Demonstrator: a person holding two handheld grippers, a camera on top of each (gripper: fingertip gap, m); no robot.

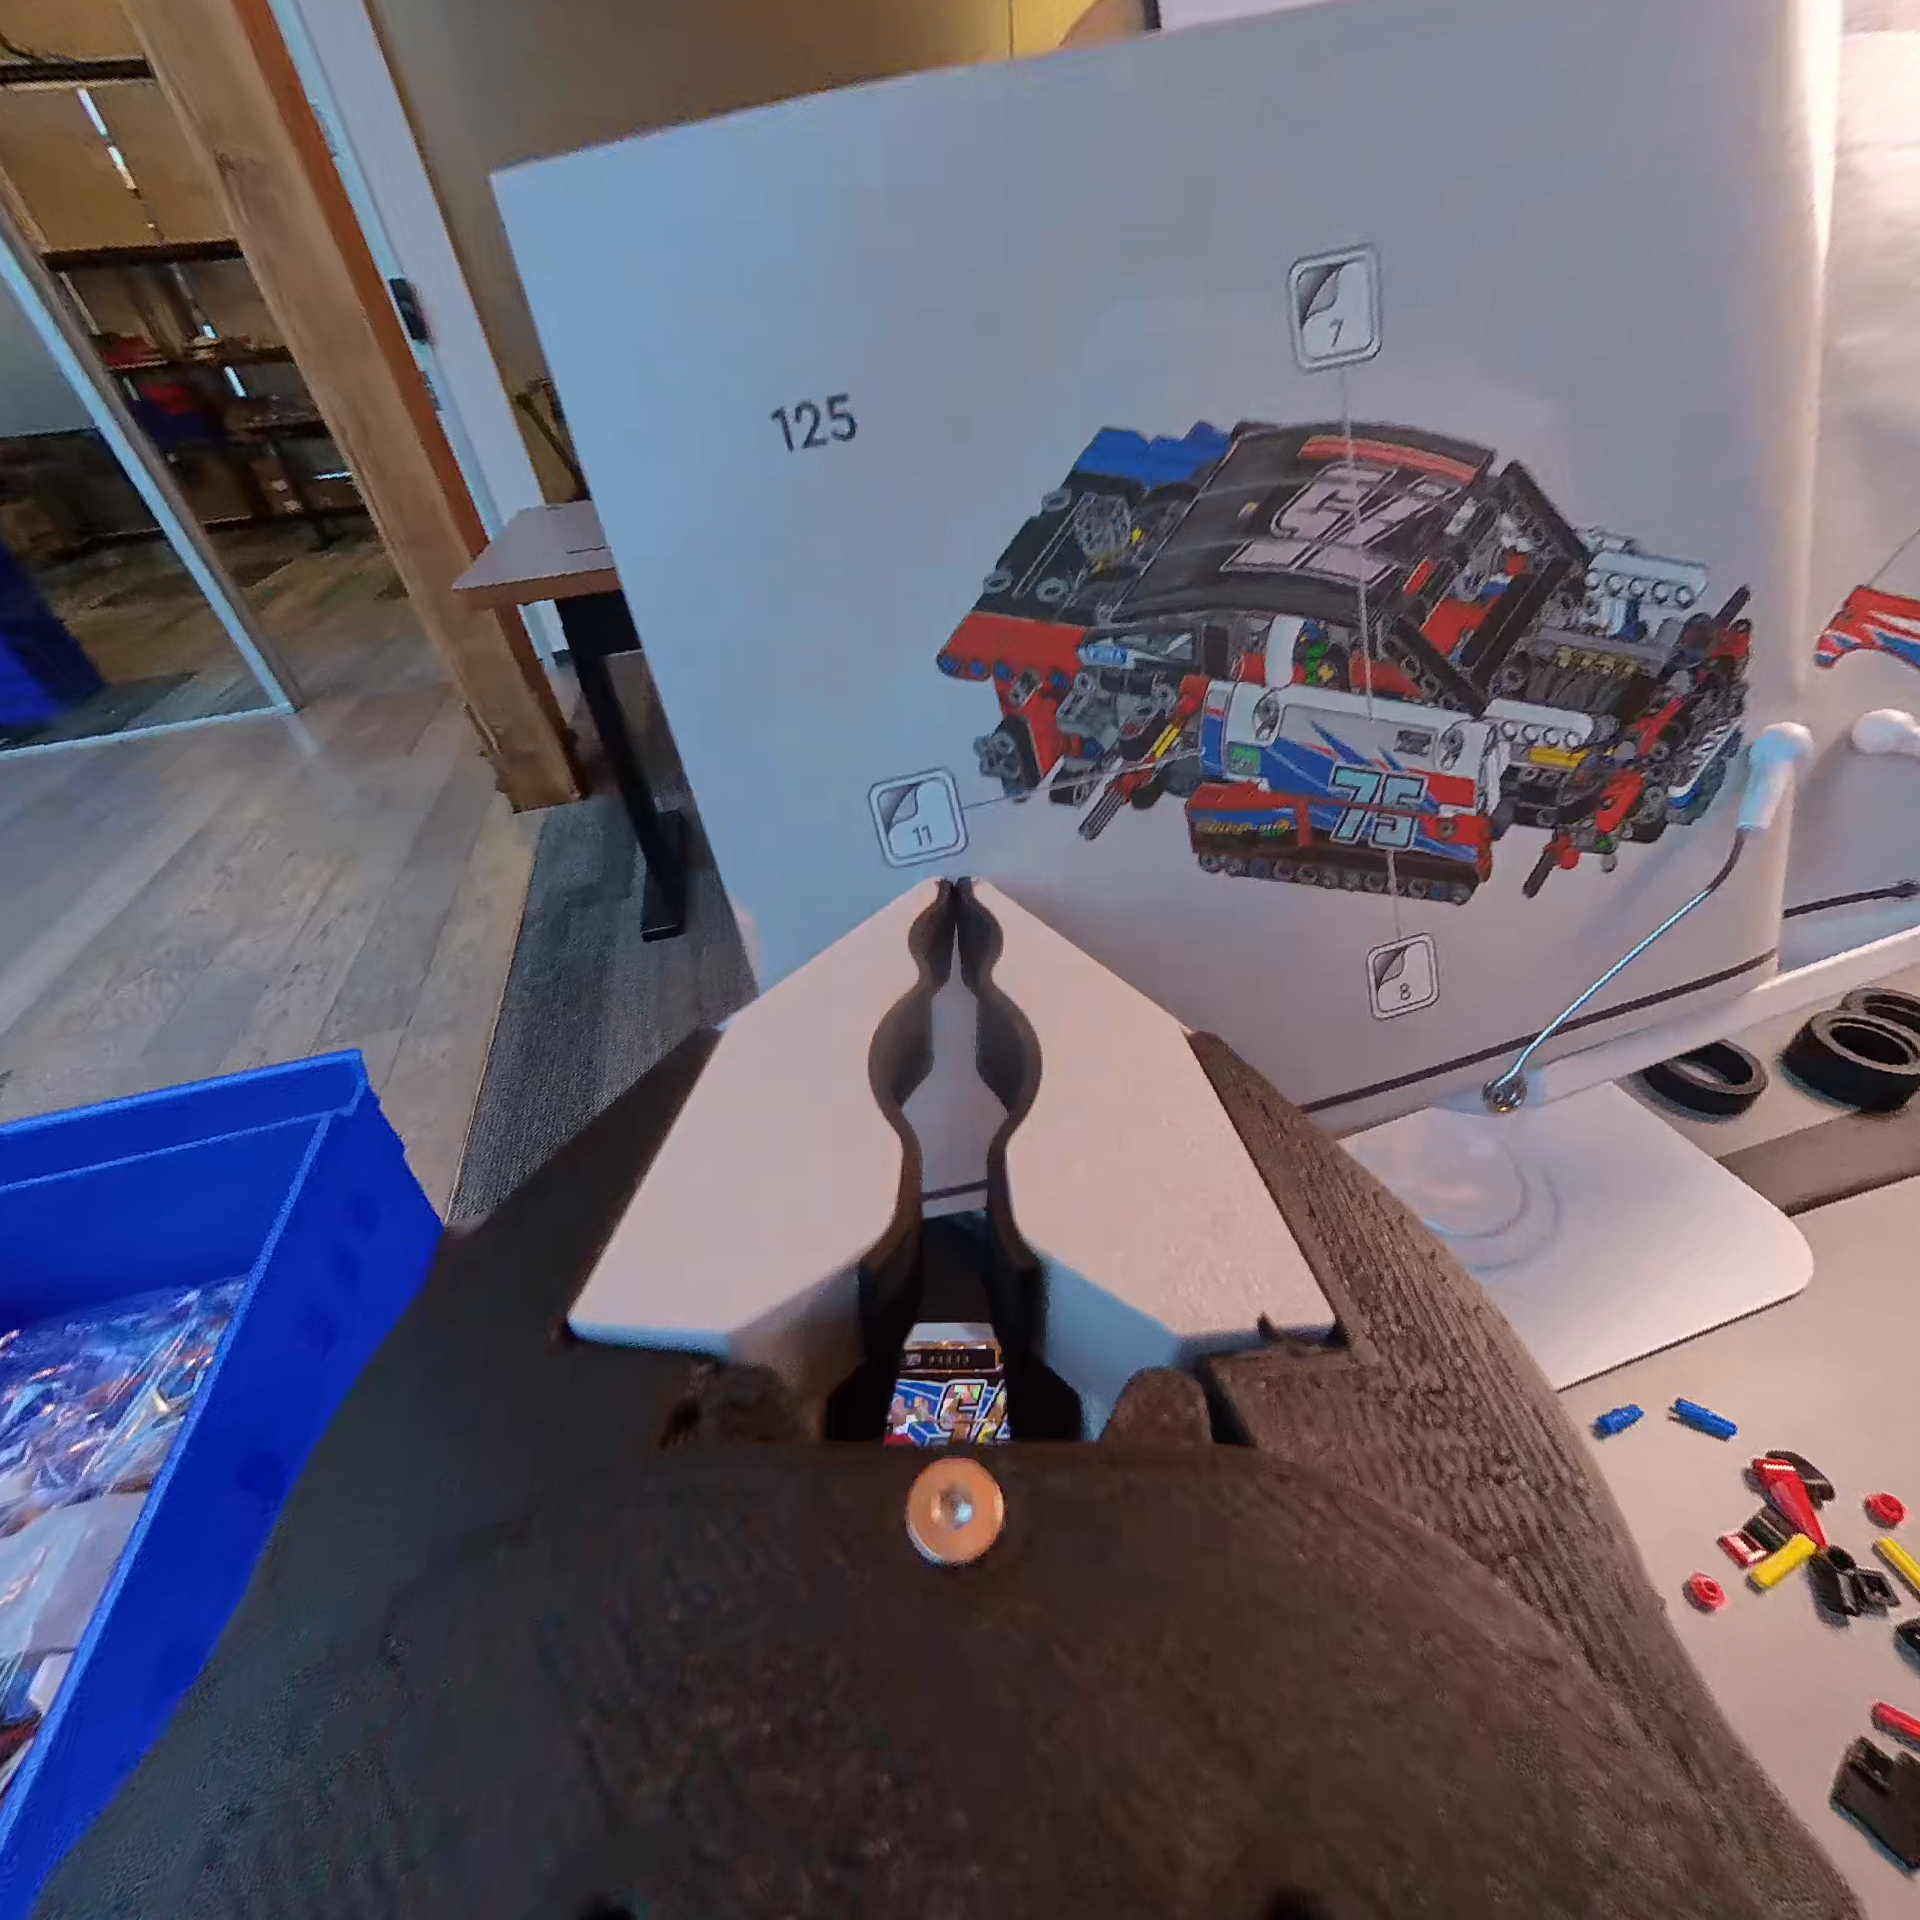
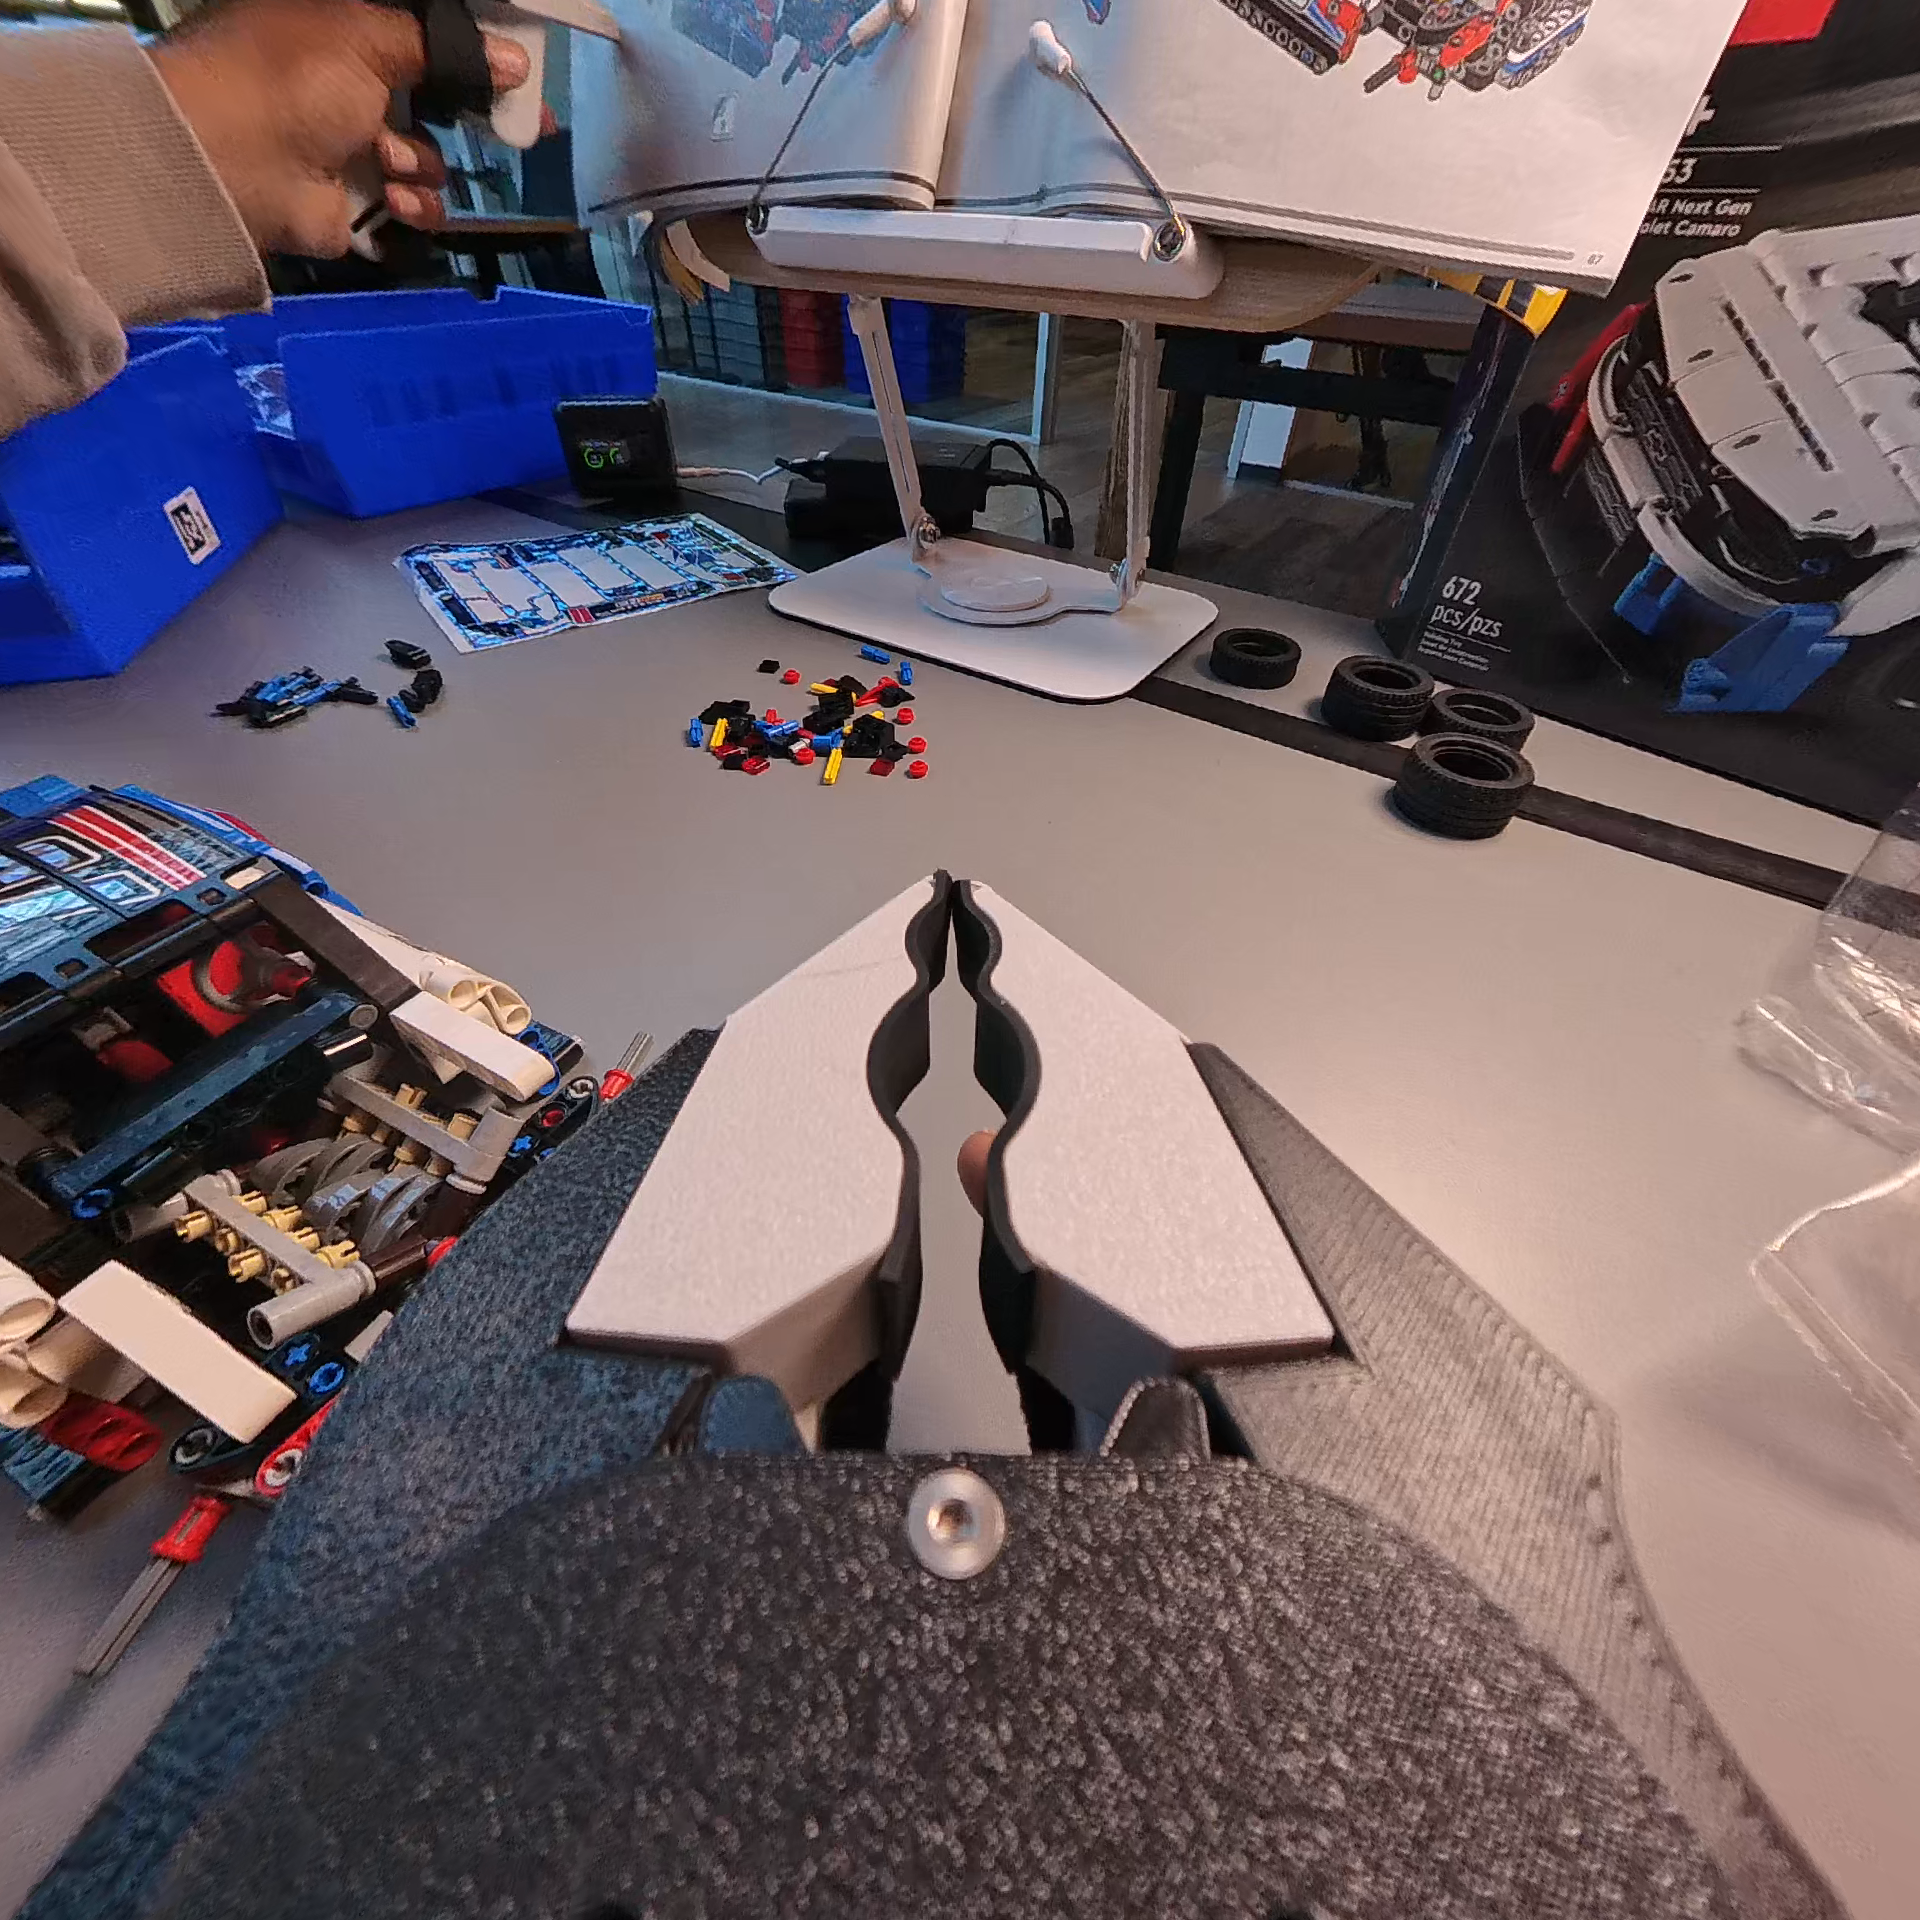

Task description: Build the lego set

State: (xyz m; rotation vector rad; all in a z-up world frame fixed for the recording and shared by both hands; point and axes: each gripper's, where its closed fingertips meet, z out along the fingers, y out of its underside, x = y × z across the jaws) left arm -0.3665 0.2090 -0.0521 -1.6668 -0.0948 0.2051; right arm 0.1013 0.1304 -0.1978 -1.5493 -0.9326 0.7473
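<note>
Both claws closed w/ nothing held: left gripper (image 1: pixel 954 888) up at the manual (image 1: pixel 1143 520), right gripper (image 2: pixel 951 883) over mid tabletop. Car model (image 2: pixel 208 1091) sits at left edge, loose pieces (image 2: pixel 810 727) near the stand. Risk: right claw's low, so a careless swing left could knock the model's pins off.

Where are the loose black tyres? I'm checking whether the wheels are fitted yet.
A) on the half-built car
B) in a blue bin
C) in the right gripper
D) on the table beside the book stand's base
D: the tyres sit on the table right of the stand base.
</note>
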